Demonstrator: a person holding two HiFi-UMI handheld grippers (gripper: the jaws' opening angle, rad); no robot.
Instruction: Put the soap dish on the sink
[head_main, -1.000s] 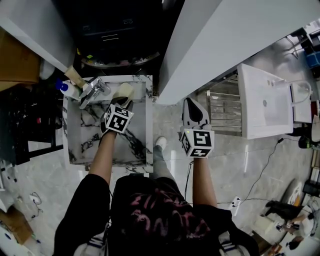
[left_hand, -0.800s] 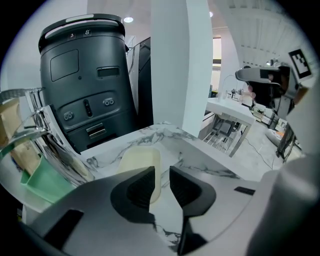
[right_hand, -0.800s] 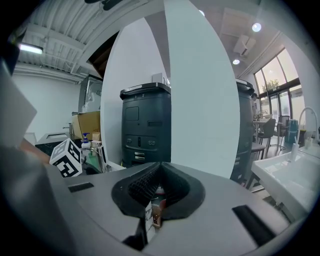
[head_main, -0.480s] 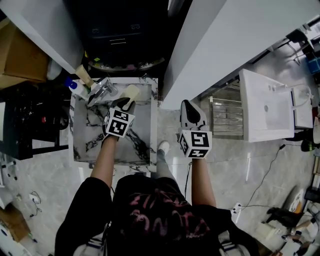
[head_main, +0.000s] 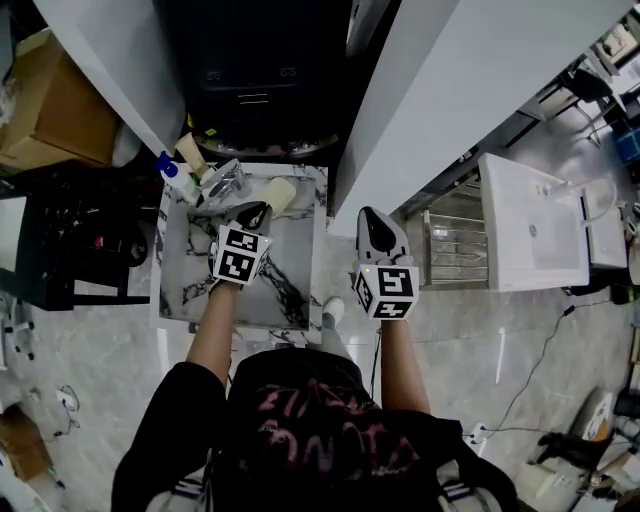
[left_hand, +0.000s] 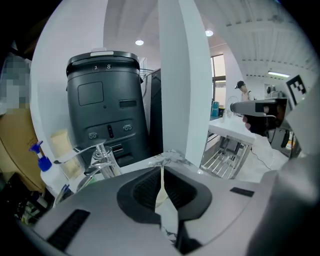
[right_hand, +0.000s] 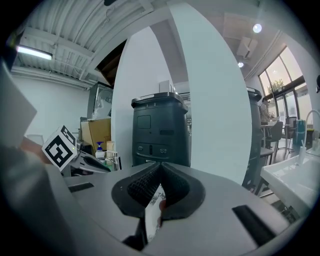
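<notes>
The cream soap dish (head_main: 278, 193) lies at the back right of the marble sink (head_main: 317, 262), beside the chrome faucet (head_main: 225, 180). My left gripper (head_main: 256, 208) hovers over the basin just short of the dish, its jaws shut with nothing between them. In the left gripper view, a sliver of the soap dish (left_hand: 159, 192) shows through the slit below the left gripper (left_hand: 162, 167), with the faucet (left_hand: 102, 160) to its left. My right gripper (head_main: 368, 215) hangs over the floor right of the sink, shut and empty. In its own view the right gripper (right_hand: 160, 165) faces a dark bin.
A blue-capped spray bottle (head_main: 172, 172) stands at the sink's back left. A tall black bin (head_main: 255, 90) is behind the sink and a white column (head_main: 450, 90) to its right. Farther right are a metal rack (head_main: 455, 240) and a white basin (head_main: 530, 220).
My left gripper has drawn back slightly from the soap dish, which stays at the sink's back right. The head view has shifted; the right gripper keeps its place.
</notes>
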